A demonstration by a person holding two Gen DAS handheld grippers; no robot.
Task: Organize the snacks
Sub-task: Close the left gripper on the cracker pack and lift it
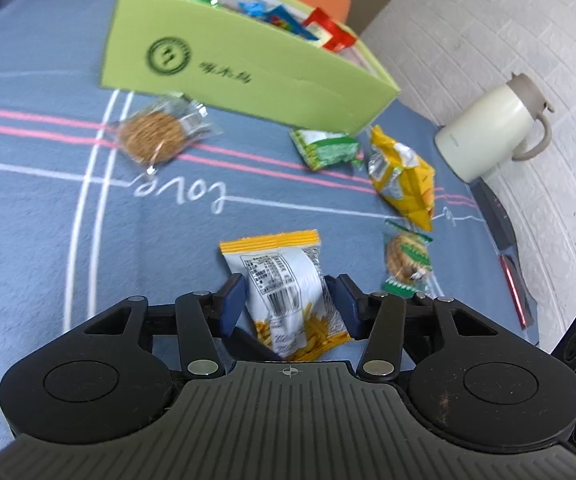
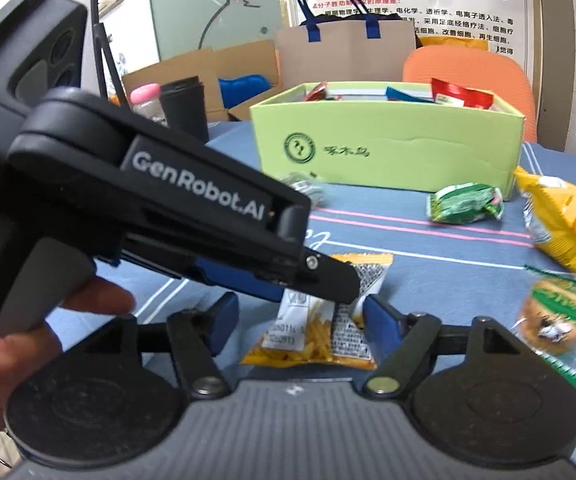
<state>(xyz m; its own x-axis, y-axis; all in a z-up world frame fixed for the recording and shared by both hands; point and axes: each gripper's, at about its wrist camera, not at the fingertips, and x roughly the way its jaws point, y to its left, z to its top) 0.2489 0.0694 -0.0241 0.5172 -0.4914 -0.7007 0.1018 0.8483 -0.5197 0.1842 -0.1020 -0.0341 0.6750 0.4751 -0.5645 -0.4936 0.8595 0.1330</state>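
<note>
A yellow-and-white snack packet [image 1: 288,292] lies lengthwise on the blue-clothed worktop [image 1: 28,240], its sealed end toward the green box [image 1: 248,76] of snacks; the left gripper [image 1: 288,304] has its fingers closed narrowly on the packet's sides. The right gripper [image 2: 295,320] stands wider around the packet, contact unclear. Other wrapped snacks lie apart, with bare cloth between them.

Yellow-striped white snack packet [image 1: 284,280]
</note>
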